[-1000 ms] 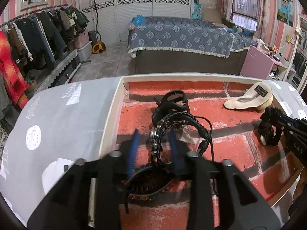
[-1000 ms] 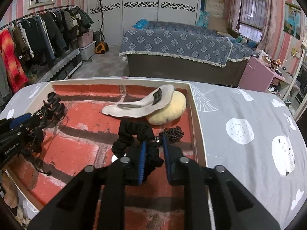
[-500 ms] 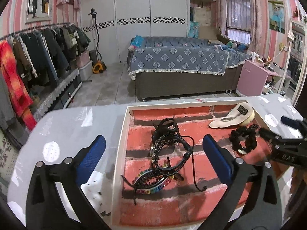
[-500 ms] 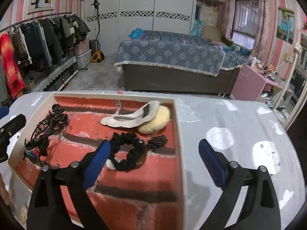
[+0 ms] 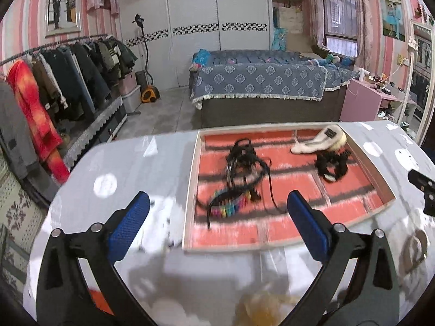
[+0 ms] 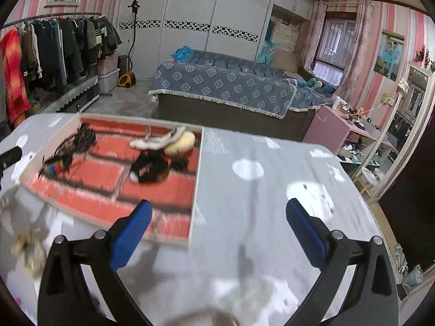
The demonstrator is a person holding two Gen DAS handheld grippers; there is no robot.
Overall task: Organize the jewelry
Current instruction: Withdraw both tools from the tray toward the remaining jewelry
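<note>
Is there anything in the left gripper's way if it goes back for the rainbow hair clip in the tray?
Nothing visible blocks it. The left gripper is open and empty; the rainbow hair clip lies just ahead, inside the tray. Black cords tangle over its far end.

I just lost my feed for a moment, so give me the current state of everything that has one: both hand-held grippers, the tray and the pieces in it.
Left hand-held gripper: open, nothing between the pads.
Right hand-held gripper: jaws just opened, empty.
Tray: flat on the table, open-topped.
Black cord tangle: lying in the tray's left half.
Rainbow hair clip: lying beside the tangle.
Black scrunchie: lying in the right half.
White fluffy piece: lying at the far right corner.
</note>
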